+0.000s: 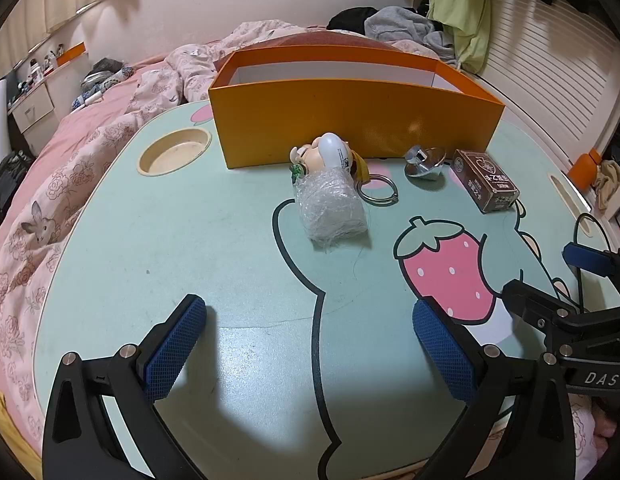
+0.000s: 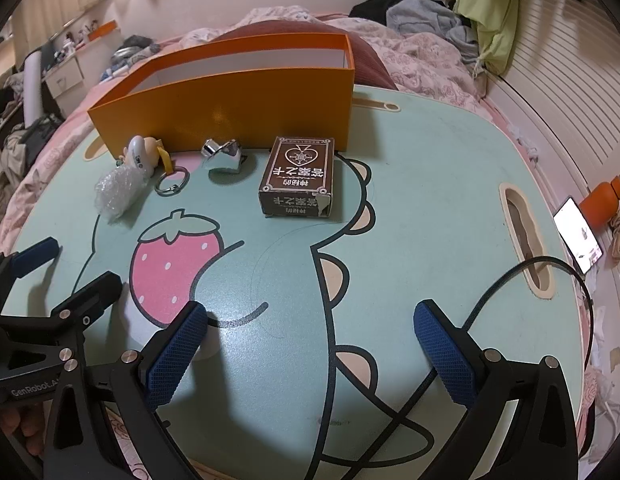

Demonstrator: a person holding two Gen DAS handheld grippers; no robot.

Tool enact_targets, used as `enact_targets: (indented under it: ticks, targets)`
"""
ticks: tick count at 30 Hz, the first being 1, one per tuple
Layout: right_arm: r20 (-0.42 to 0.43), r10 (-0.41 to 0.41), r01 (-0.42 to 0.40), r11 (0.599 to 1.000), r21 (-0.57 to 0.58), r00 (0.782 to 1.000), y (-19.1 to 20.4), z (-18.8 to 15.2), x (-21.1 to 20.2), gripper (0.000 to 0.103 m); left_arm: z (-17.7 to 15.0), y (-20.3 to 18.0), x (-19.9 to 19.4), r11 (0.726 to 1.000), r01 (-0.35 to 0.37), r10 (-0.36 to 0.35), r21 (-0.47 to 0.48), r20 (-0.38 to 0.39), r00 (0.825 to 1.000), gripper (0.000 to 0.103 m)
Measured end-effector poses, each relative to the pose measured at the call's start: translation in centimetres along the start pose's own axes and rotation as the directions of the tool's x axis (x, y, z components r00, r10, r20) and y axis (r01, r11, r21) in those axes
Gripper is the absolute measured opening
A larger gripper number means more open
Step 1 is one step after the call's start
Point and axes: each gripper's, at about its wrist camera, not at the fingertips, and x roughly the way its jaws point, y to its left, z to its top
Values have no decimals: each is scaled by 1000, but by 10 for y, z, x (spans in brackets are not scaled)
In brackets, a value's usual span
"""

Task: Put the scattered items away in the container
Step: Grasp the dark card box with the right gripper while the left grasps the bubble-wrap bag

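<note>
Pale green lap table [image 1: 150,240] underneath — left gripper [image 1: 310,344] spread wide, holding nothing; right gripper [image 2: 310,344] likewise. Ahead of the fingers: bubble-wrapped bundle [image 1: 332,210], keyring toy [image 1: 330,154], metal piece [image 2: 224,158], brown card box [image 2: 298,178] — all just before the orange container [image 1: 350,120].

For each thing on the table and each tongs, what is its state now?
orange box: upright, open top, contents hidden.
brown card box: lying flat, closed, one corner torn.
bubble-wrap bundle: on the table, outside the box.
toy keychain: lying against the box's front wall.
metal piece: on the table.
left tongs: open, empty.
right tongs: open, empty.
</note>
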Motion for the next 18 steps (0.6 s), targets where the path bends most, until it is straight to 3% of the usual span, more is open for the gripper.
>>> enact_targets:
  ticks: [4, 5, 6, 8, 11, 13, 15, 18]
  targets:
    - [11, 11, -11, 1000, 13, 1000, -3, -2, -2, 103, 0, 0, 0, 1000, 3, -3, -2, 1, 1000, 103]
    - [26, 41, -42, 999, 31, 999, -5, -1, -5, 96, 0, 0, 0, 1000, 3, -3, -3, 2, 1000, 103]
    - [45, 70, -72, 997, 42, 997, -8, 0, -9, 76, 0, -1, -1, 1000, 4, -4, -3, 3, 1000, 103]
    - [80, 77, -81, 996, 49, 994, -9, 7, -16, 62, 0, -1, -1, 1000, 5, -5, -3, 5, 1000, 103]
    - [115, 56, -59, 998, 24, 992, -5, 26, -17, 62, 0, -1, -1, 1000, 5, -5, -3, 5, 1000, 103]
    - [119, 93, -98, 994, 36, 989, -6, 38, -13, 62, -1, -1, -1, 1000, 6, -6, -3, 6, 1000, 103]
    - [95, 124, -128, 991, 43, 988, -6, 47, -4, 62, -1, -1, -1, 1000, 6, -6, -3, 6, 1000, 103]
    - [54, 82, -84, 996, 43, 995, -4, 57, 14, 62, -1, -1, -1, 1000, 5, -5, -3, 6, 1000, 103]
